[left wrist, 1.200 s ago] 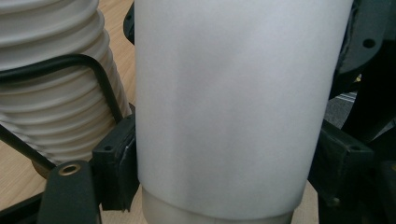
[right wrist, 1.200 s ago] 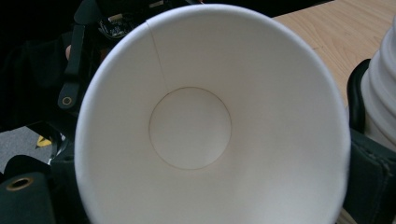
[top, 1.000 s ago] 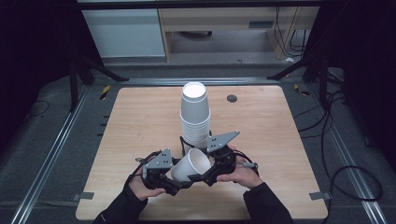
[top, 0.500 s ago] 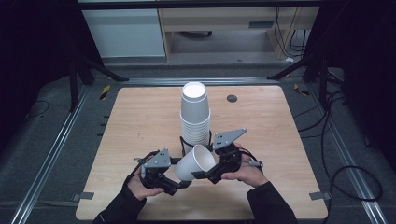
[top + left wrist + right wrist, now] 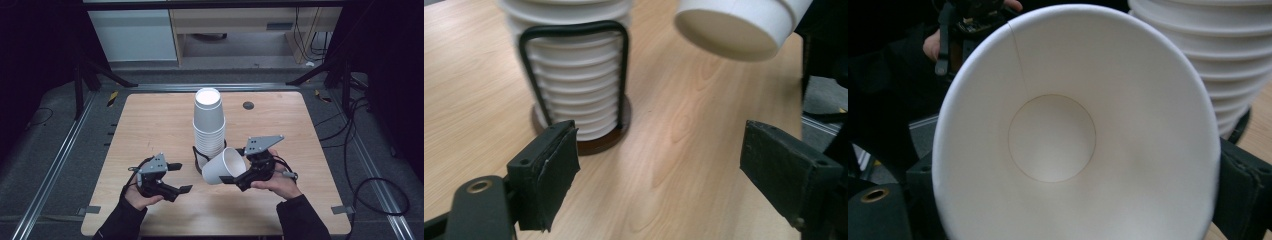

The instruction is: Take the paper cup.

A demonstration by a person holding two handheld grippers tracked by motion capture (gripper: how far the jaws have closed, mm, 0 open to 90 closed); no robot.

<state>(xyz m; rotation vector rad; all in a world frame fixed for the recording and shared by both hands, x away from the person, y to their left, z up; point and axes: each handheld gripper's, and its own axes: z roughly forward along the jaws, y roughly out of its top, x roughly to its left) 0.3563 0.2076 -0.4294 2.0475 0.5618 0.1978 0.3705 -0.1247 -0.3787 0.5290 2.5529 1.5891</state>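
Right tool (image 5: 235, 179) grips smooth conical paper cup (image 5: 223, 167) w/ round base.

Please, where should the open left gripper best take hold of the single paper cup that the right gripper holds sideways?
Probably at the cup's narrow closed bottom, which points toward the left gripper; come from the left, fingers across that end, since the right gripper holds the rim.

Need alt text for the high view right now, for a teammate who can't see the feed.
The right gripper holds a single white paper cup tipped on its side above a wooden table. The left gripper is open and empty nearby. A tall stack of inverted cups stands behind them.
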